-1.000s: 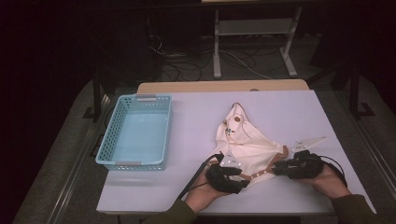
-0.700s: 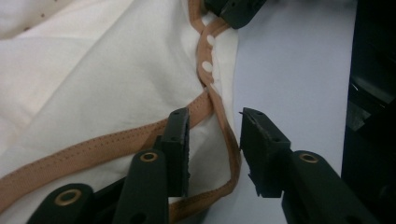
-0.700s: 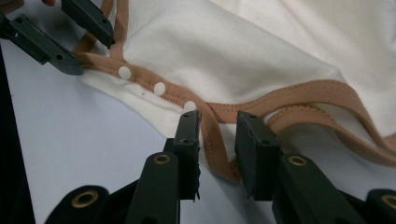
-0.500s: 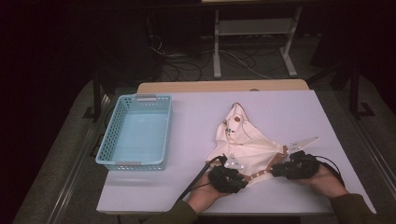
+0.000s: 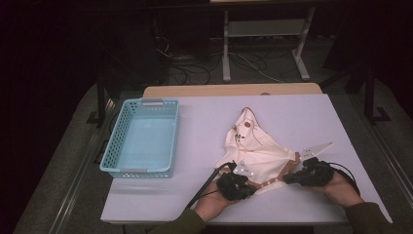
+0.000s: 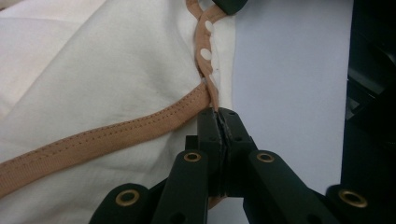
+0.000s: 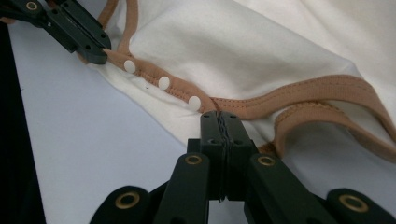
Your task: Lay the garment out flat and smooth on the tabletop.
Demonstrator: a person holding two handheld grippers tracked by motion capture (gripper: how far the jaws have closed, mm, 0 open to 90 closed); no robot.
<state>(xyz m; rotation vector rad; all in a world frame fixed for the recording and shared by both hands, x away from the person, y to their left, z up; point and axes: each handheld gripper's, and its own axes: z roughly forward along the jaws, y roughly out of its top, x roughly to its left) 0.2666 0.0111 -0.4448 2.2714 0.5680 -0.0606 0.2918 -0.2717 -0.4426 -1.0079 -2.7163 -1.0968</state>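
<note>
Two hand-held grippers (clamped) on garment (image 5: 258, 158)

The white desk (image 5: 204, 122) carries a light blue basket (image 5: 141, 139) at its left and a cream garment (image 5: 255, 153) at right-centre.

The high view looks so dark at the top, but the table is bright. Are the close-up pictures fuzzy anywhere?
High view: the lit table stands out from a dim room. Left gripper view: the white garment blurs toward the top, sharp by the fingers. Right gripper view: the tan trim is crisp, no glare.
</note>
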